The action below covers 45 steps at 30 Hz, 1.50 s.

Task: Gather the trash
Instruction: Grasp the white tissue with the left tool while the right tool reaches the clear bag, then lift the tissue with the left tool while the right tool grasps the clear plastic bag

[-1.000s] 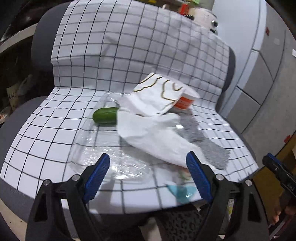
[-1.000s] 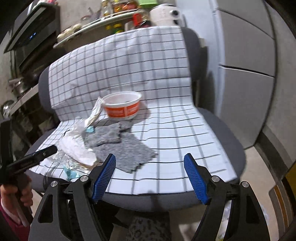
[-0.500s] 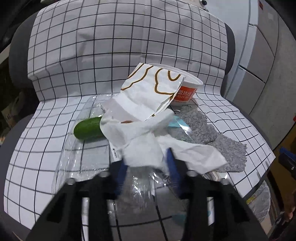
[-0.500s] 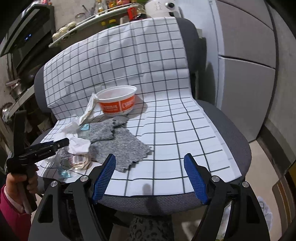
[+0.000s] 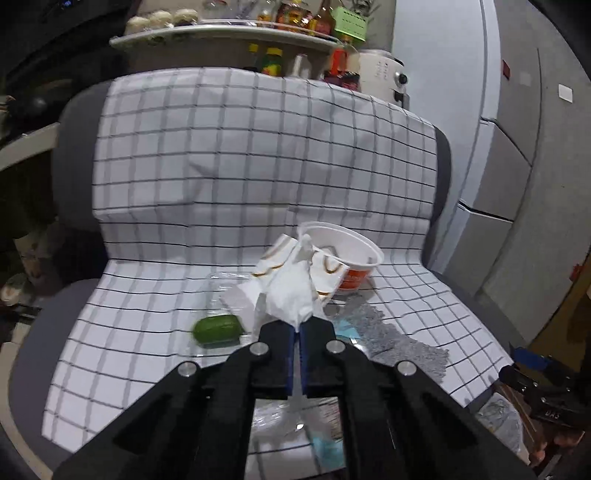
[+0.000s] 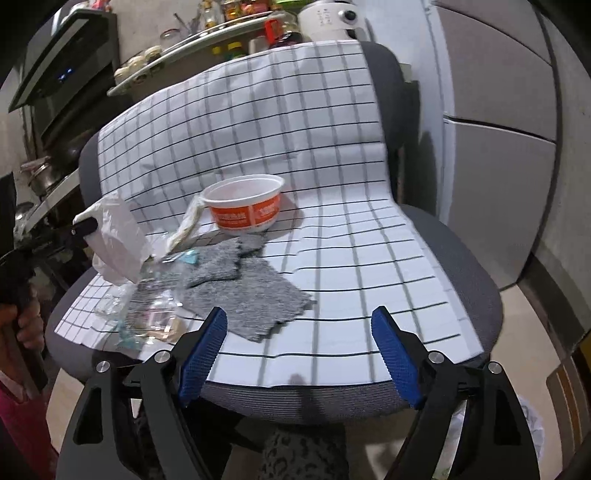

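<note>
My left gripper [image 5: 297, 330] is shut on a crumpled white tissue [image 5: 291, 295] and holds it above the seat; the right wrist view shows the tissue [image 6: 118, 251] hanging from that gripper [image 6: 85, 226]. Behind it lie a white paper wrapper with brown lines [image 5: 271, 267] and an orange-and-white bowl [image 5: 347, 258]. A green cucumber [image 5: 218, 329] lies on a clear plastic bag [image 6: 147, 306]. My right gripper [image 6: 299, 314] hovers at the seat's front edge near a grey knitted cloth [image 6: 240, 291]. Its jaws are opening, with nothing between them.
Everything lies on a grey chair under a white checked cloth [image 6: 351, 240]. A person's hand [image 6: 22, 325] holds the left gripper's handle. Shelves with jars and bottles [image 5: 295, 22] stand behind the chair, grey cabinets [image 6: 498, 166] to the right. A pale plastic bag [image 6: 532, 424] lies on the floor.
The left gripper went from wide open to shut on the tissue and rose, pulling the tissue up off the pile. The right gripper stayed nearly in place.
</note>
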Tool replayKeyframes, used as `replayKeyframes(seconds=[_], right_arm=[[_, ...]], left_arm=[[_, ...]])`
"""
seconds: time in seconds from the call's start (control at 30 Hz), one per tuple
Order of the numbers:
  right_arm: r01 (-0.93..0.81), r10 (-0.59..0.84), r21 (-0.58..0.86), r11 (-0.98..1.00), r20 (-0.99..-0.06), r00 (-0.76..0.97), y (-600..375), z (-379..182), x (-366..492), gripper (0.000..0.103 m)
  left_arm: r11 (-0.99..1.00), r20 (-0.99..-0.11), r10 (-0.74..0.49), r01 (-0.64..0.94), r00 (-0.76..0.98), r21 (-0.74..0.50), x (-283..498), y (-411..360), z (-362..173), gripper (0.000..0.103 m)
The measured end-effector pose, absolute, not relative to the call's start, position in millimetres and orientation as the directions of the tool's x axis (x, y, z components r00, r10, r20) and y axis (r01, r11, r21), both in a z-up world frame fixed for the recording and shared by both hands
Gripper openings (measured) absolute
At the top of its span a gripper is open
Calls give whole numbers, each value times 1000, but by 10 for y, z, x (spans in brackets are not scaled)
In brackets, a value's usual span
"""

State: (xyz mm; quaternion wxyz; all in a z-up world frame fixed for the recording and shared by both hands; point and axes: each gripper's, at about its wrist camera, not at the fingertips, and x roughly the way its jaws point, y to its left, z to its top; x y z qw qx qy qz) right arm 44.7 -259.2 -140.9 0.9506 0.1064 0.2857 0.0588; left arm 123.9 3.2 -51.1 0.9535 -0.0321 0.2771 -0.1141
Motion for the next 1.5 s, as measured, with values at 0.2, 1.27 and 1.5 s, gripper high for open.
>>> replayKeyframes(seconds=[0.2, 1.27, 1.5], right_arm=[[-170, 256, 205, 964, -530, 809, -2144, -1361, 575, 80], [-346, 539, 423, 838, -537, 649, -1453, -1665, 1275, 6], [-361, 486, 341, 868, -433, 759, -1662, -1202, 901, 0]], left_arm=[[984, -464, -176, 137, 868, -118, 837, 290, -387, 0], [970, -605, -227, 121, 763, -210, 875, 551, -1136, 0], [971, -568, -229, 141, 791, -196, 800, 442, -876, 0]])
